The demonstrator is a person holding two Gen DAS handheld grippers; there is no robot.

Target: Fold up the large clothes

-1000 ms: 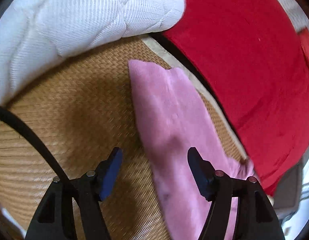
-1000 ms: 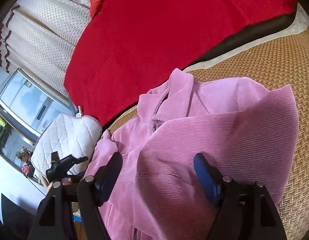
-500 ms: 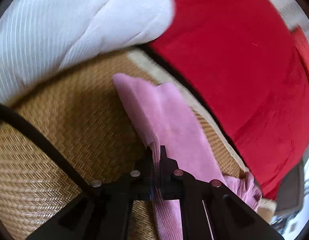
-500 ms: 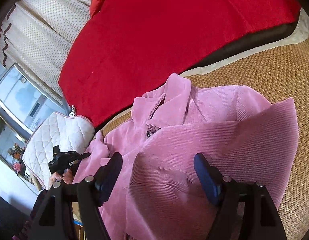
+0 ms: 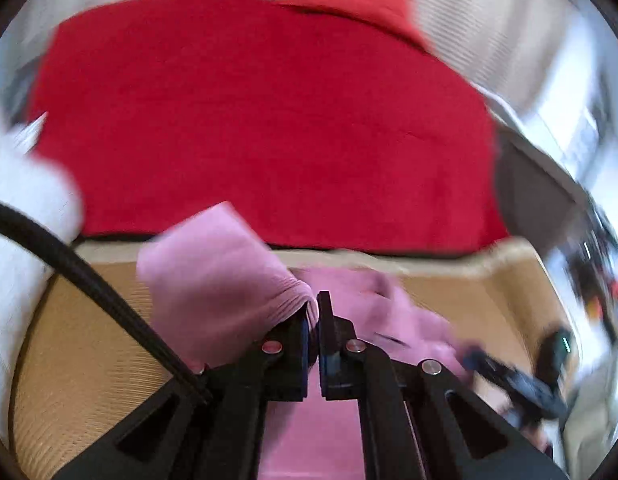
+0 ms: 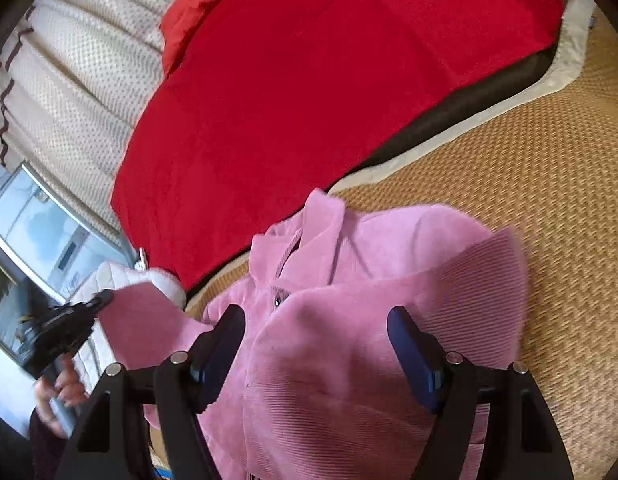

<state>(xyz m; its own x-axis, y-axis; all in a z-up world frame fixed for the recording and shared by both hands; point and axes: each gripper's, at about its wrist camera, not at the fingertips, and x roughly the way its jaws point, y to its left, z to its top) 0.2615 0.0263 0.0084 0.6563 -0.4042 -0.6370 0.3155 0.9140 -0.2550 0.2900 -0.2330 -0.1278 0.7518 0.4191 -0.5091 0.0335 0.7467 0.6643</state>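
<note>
Left hand-held gripper (image 5: 314, 320) clamped on pink jacket (image 6: 349, 320) sleeve; right hand-held gripper (image 6: 315, 344) apart; red blanket (image 6: 309, 80) behind.

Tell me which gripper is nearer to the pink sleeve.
Left. The left gripper is shut on the pink sleeve; the right gripper hovers open over the jacket's body.

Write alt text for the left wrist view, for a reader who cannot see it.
The left tool is shut on a pink sleeve, lifting it above a woven mat. A red blanket fills the background, with a white pillow at the left edge. The image is motion-blurred; the right tool shows faintly at lower right.
</note>
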